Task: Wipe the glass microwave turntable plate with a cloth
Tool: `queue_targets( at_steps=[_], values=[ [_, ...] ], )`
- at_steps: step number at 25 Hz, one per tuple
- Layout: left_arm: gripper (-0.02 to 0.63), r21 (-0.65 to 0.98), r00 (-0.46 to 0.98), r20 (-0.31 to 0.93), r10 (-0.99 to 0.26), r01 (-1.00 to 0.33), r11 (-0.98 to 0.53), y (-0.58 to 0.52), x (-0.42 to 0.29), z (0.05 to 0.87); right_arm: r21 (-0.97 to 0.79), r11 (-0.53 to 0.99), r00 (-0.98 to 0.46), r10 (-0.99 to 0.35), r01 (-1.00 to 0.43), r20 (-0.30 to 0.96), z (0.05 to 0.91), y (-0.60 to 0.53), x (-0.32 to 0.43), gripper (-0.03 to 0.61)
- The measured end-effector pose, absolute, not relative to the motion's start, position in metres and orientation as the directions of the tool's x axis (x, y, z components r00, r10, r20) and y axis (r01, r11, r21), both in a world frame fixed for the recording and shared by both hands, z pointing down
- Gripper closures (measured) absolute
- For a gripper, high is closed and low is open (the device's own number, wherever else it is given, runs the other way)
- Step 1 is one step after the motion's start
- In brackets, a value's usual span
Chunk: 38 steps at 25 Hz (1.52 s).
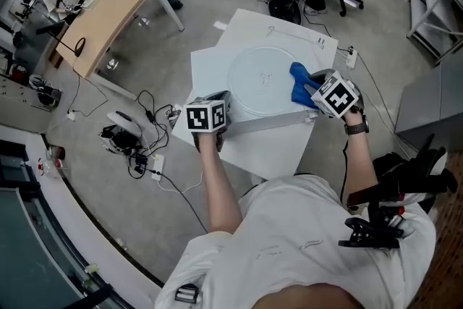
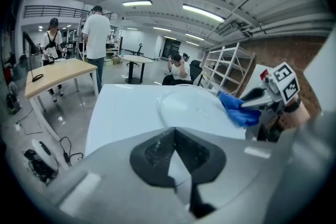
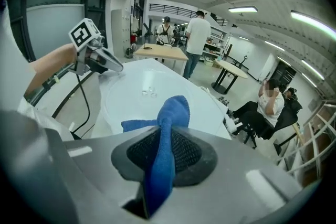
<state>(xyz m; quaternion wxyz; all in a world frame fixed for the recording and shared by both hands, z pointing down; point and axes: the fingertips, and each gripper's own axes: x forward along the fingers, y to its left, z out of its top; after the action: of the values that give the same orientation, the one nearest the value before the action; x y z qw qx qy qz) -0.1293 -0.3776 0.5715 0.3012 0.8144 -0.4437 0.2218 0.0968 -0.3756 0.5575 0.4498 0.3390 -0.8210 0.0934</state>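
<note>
Head view overhead; gripper views low, seemingly opposed across plate (image 1: 264,83)

White square tabletop (image 1: 278,148), turned cornerwise above a glossy grey floor (image 1: 145,221), seen steeply from overhead. Flat on its far half, a little right of centre: a round, clear glass turntable plate (image 1: 257,90), rim inside every edge, small raised hub marks at its middle. Bare white surface along the near side and out to the left corner.
</note>
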Motion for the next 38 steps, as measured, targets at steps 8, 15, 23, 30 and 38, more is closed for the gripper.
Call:
queue_targets(
  at_steps=[8, 15, 23, 30, 38],
  values=[
    [0.611, 0.264, 0.481, 0.633, -0.607, -0.871, -0.414, -0.378, -0.139, 0.562, 0.044, 0.889, -0.544, -0.317, -0.456, 0.777, 0.560, -0.328, -0.001, 0.512],
    [0.611, 0.270, 0.453, 0.624, -0.637, -0.890, -0.368, -0.372, -0.163, 0.560, 0.107, 0.949, -0.592, -0.270, -0.296, 0.759, 0.554, -0.350, -0.086, 0.512],
    [0.611, 0.283, 0.424, 0.616, -0.664, -0.906, -0.316, -0.362, -0.176, 0.563, 0.136, 0.913, -0.622, -0.365, -0.384, 0.693, 0.550, -0.433, -0.131, 0.509],
    [0.611, 0.284, 0.442, 0.607, -0.661, -0.897, -0.339, -0.360, -0.167, 0.555, 0.190, 0.834, -0.531, -0.487, -0.518, 0.693, 0.554, -0.507, -0.083, 0.509],
    [0.611, 0.271, 0.454, 0.605, -0.655, -0.890, -0.367, -0.368, -0.154, 0.550, 0.230, 0.729, -0.384, -0.569, -0.645, 0.727, 0.566, -0.524, 0.042, 0.508]
  ],
)
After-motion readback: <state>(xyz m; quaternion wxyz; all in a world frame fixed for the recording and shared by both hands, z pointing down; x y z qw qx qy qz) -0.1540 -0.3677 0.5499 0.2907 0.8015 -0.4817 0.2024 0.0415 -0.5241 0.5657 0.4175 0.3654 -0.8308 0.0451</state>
